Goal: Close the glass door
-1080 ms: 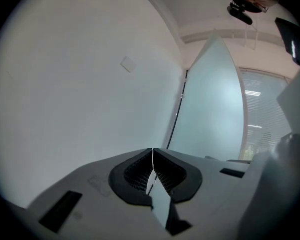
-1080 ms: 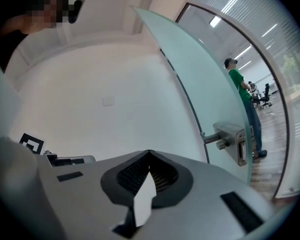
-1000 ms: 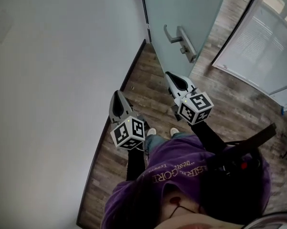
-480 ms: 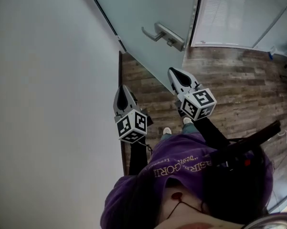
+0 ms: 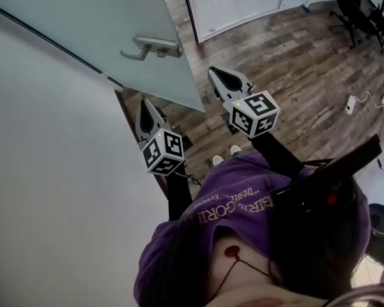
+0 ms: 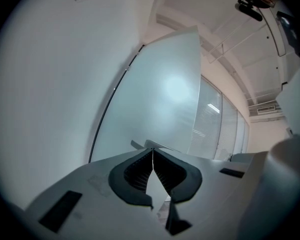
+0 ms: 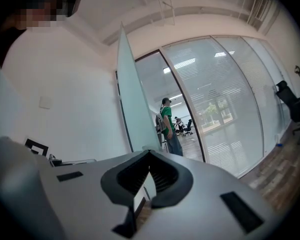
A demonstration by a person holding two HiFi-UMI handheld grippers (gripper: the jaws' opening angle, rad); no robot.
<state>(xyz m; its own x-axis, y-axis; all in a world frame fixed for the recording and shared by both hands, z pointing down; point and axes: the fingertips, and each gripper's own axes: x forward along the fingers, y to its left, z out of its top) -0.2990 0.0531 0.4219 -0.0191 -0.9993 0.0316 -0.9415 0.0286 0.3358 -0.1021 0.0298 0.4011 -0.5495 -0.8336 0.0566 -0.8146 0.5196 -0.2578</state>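
The frosted glass door stands open, swung back toward the white wall, with its metal lever handle facing me. My left gripper is shut and empty, pointing level at the door below the handle. In the left gripper view the door fills the middle, and the closed tips sit a short way from it. My right gripper is shut and empty too, just right of the door's free edge, which the right gripper view shows edge-on.
A white wall runs close on my left. Glass partition panels stand ahead beyond the wood floor. An office chair and a cable are at the far right. A person in green stands past the doorway.
The whole view has swung round: the door and handle now sit at the upper left, closer to my left gripper. Both grippers turned with my body, jaws unchanged.
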